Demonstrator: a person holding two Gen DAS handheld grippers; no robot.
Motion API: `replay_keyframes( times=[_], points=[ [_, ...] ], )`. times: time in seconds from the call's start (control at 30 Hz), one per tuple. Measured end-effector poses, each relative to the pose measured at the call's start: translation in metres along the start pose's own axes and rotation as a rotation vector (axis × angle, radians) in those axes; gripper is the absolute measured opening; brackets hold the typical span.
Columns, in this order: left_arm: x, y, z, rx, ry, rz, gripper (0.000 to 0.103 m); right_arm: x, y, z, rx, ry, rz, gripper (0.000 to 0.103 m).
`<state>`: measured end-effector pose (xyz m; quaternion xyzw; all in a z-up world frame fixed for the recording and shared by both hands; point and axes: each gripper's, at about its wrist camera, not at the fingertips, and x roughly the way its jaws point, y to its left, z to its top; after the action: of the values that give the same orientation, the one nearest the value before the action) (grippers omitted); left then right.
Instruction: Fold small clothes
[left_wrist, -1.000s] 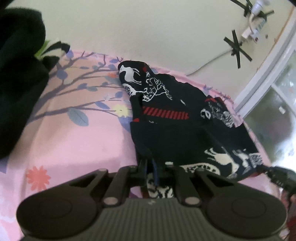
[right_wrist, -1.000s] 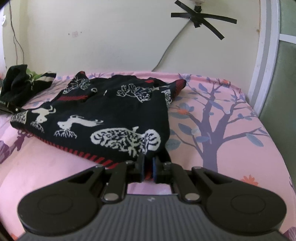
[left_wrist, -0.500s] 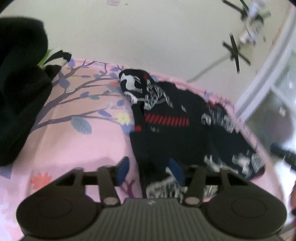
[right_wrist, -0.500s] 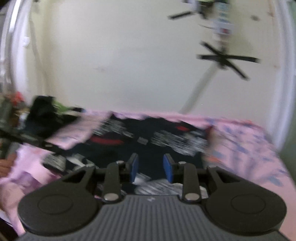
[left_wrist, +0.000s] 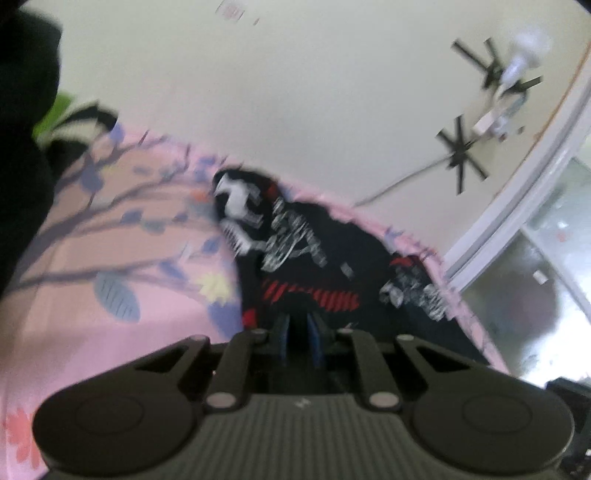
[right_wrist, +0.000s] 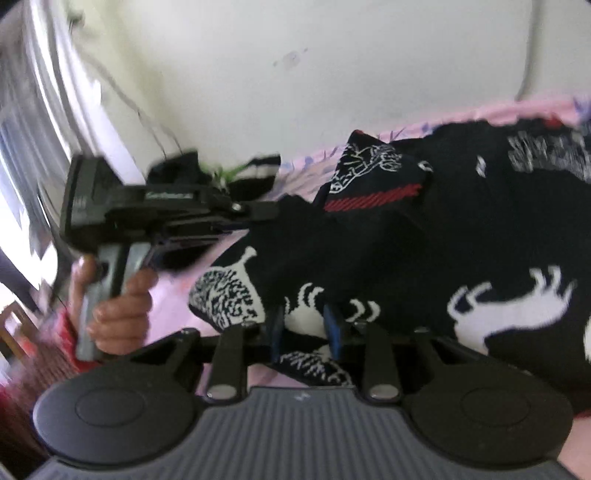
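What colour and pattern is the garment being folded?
The garment is black with white animal and tree motifs and red striped bands; clearest in the right wrist view.

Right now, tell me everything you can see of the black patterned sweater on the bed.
The sweater looks knitted: black, with white animal and tree figures and red striped bands. It lies rumpled and partly folded over itself on the pink floral bedsheet. The left gripper is shut on its near edge; the right gripper is closing with a white-patterned fold between its pads.

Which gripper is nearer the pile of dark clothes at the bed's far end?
Left. The left gripper reaches over the patterned garment just in front of the dark pile; the right gripper sits at the garment's near edge.
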<state>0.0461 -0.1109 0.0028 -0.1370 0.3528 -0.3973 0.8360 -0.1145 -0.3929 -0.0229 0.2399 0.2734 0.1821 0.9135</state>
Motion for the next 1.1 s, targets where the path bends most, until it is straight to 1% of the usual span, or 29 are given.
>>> replay_keyframes(
  times=[0.07, 0.1, 0.13, 0.17, 0.2, 0.27, 0.33, 0.4, 0.47, 0.57, 0.67, 0.77, 0.87, 0.9, 0.97, 1.03, 1.07, 1.1],
  points=[
    [0.001, -0.004, 0.001, 0.029, -0.022, 0.012, 0.011, 0.000, 0.000, -0.001, 0.003, -0.002, 0.002, 0.019],
    [0.004, -0.004, 0.001, 0.051, -0.023, 0.057, 0.010, 0.001, 0.001, -0.001, -0.005, -0.002, -0.003, 0.020],
    [0.013, -0.004, 0.000, 0.069, -0.003, 0.139, 0.010, 0.002, 0.004, -0.002, -0.016, -0.003, -0.011, 0.020],
    [0.023, 0.001, -0.003, 0.077, 0.044, 0.222, 0.010, 0.003, 0.006, -0.004, -0.024, -0.005, -0.016, 0.020],
    [0.027, 0.005, -0.006, 0.078, 0.041, 0.249, 0.011, 0.003, 0.009, -0.003, -0.028, -0.005, -0.017, 0.020],
    [0.024, 0.008, -0.006, 0.049, 0.039, 0.236, 0.011, 0.000, 0.004, -0.002, -0.016, -0.007, -0.008, 0.020],
    [0.017, 0.010, -0.003, 0.021, 0.026, 0.221, 0.014, -0.003, 0.001, -0.002, -0.002, -0.020, 0.005, 0.024],
    [0.005, 0.007, -0.002, 0.017, -0.008, 0.227, 0.015, -0.013, 0.000, -0.004, -0.004, -0.069, 0.030, 0.038],
    [-0.012, 0.005, 0.000, 0.009, -0.050, 0.219, 0.015, -0.023, -0.002, -0.006, 0.001, -0.126, 0.040, 0.042],
    [-0.037, 0.002, 0.005, -0.009, -0.111, 0.182, 0.015, -0.031, -0.007, -0.006, 0.040, -0.173, 0.028, 0.039],
    [-0.053, -0.009, 0.011, -0.011, -0.131, 0.119, 0.015, -0.031, -0.008, -0.002, 0.043, -0.166, -0.015, 0.035],
    [-0.049, -0.030, 0.008, 0.050, -0.094, 0.047, 0.015, -0.034, -0.002, 0.005, 0.001, -0.175, -0.044, 0.035],
    [-0.030, -0.051, -0.007, 0.127, -0.004, -0.018, 0.015, -0.040, -0.001, 0.015, -0.021, -0.194, -0.072, 0.035],
    [-0.022, -0.057, -0.015, 0.159, 0.036, -0.017, 0.015, -0.044, -0.002, 0.016, -0.031, -0.197, -0.089, 0.035],
    [-0.011, -0.064, -0.035, 0.244, 0.112, 0.025, 0.015, -0.056, -0.006, 0.017, -0.065, -0.208, -0.141, 0.035],
    [-0.005, -0.063, -0.053, 0.317, 0.158, 0.096, 0.018, -0.075, -0.018, 0.014, -0.090, -0.220, -0.240, 0.034],
    [-0.007, -0.060, -0.060, 0.342, 0.147, 0.109, 0.018, -0.083, -0.027, 0.011, -0.084, -0.203, -0.310, 0.033],
    [-0.012, -0.057, -0.063, 0.351, 0.131, 0.106, 0.018, -0.089, -0.041, 0.007, -0.063, -0.157, -0.408, 0.020]
  ],
)
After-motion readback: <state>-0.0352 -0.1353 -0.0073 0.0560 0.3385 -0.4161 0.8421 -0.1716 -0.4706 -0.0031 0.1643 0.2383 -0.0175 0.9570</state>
